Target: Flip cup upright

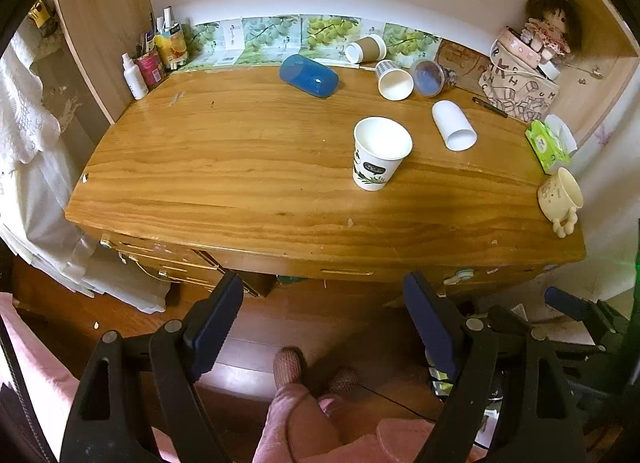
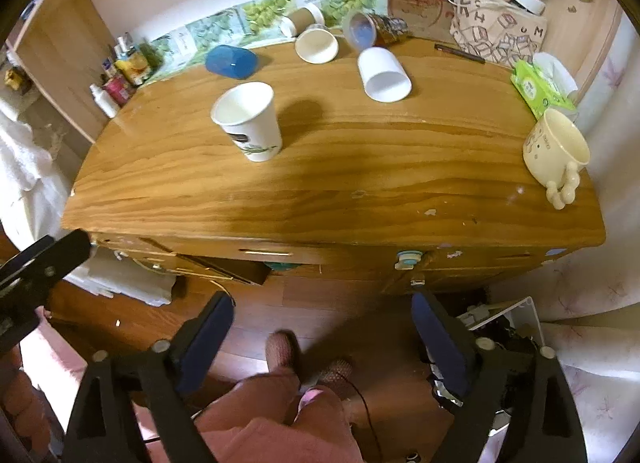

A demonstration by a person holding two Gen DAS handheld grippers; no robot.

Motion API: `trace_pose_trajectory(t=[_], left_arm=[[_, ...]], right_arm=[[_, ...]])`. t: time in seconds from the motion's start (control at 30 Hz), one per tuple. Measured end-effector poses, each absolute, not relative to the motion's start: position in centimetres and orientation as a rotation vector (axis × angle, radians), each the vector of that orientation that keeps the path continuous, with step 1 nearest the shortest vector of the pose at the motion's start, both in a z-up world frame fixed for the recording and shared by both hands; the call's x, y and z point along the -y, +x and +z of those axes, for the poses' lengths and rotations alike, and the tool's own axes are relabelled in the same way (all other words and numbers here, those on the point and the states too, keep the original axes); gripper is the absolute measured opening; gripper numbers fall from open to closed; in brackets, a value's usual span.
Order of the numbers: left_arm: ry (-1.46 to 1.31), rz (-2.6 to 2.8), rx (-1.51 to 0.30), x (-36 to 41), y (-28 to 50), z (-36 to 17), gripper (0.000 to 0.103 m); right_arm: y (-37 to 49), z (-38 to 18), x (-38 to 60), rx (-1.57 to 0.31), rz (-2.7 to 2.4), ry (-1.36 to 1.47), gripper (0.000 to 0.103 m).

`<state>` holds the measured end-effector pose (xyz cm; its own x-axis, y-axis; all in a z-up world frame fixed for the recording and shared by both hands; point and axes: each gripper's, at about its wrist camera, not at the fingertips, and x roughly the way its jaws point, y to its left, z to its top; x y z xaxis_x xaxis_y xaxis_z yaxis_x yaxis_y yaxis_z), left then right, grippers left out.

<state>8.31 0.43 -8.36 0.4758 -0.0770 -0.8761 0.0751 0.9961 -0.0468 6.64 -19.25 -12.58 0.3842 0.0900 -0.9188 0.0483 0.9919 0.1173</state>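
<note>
Both sets of tongs, left gripper (image 1: 323,295) and right gripper (image 2: 323,313), hang spread and empty before the desk; on its grained wooden top (image 1: 224,167) the tapered white paper cup (image 1: 380,153) stands upright, a smooth white cylinder cup (image 1: 454,125) lying just behind

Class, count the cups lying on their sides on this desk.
5: blue cup at back centre; brown paper cup by the wall; white-lined paper cup; clear plastic cup beside it; plain white cup nearer front. None looks hidden.
</note>
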Motion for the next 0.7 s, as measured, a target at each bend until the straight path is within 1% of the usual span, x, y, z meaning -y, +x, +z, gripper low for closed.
trace_pose_trajectory(t=[0.1, 0.27, 0.3, 0.33, 0.37, 0.4, 0.43, 0.47, 0.57, 0.7], left_arm=[[0.008, -0.088, -1.047, -0.7, 7.9, -7.5, 0.088], [-0.022, -0.100, -1.032, -1.9, 7.2, -6.0, 0.088], [-0.020, -0.097, -1.020, -2.0, 6.9, -5.7, 0.088], [-0.014, -0.094, -1.002, -2.1, 6.7, -5.3, 0.088], [-0.005, -0.088, -0.981, -2.2, 6.4, -4.9, 0.089], [-0.001, -0.083, -0.962, -2.3, 6.1, -4.6, 0.091], [-0.002, -0.080, -0.947, -2.5, 5.9, -4.4, 0.096], [-0.006, -0.077, -0.927, -2.6, 5.6, -4.1, 0.098], [-0.011, -0.073, -0.878, -3.1, 4.9, -3.3, 0.099], [0.005, -0.055, -0.803, -3.4, 3.7, -2.2, 0.101]], right_arm=[[5.8, -11.3, 18.9, -1.169, 0.028, 0.131, 0.094], [4.2, -9.2, 18.1, -1.154, -0.013, 0.136, 0.094], [3.8, -8.5, 17.8, -1.138, -0.027, 0.138, 0.100], [3.4, -8.0, 17.7, -1.121, -0.037, 0.140, 0.103], [2.9, -7.2, 17.4, -1.091, -0.047, 0.140, 0.103], [2.7, -6.7, 17.2, -1.068, -0.052, 0.136, 0.103], [2.3, -6.1, 16.9, -1.038, -0.059, 0.131, 0.103], [2.0, -5.5, 16.7, -1.011, -0.066, 0.126, 0.103], [1.2, -4.2, 16.2, -0.939, -0.073, 0.120, 0.103], [0.6, -3.6, 15.9, -0.893, -0.071, 0.138, 0.103]])
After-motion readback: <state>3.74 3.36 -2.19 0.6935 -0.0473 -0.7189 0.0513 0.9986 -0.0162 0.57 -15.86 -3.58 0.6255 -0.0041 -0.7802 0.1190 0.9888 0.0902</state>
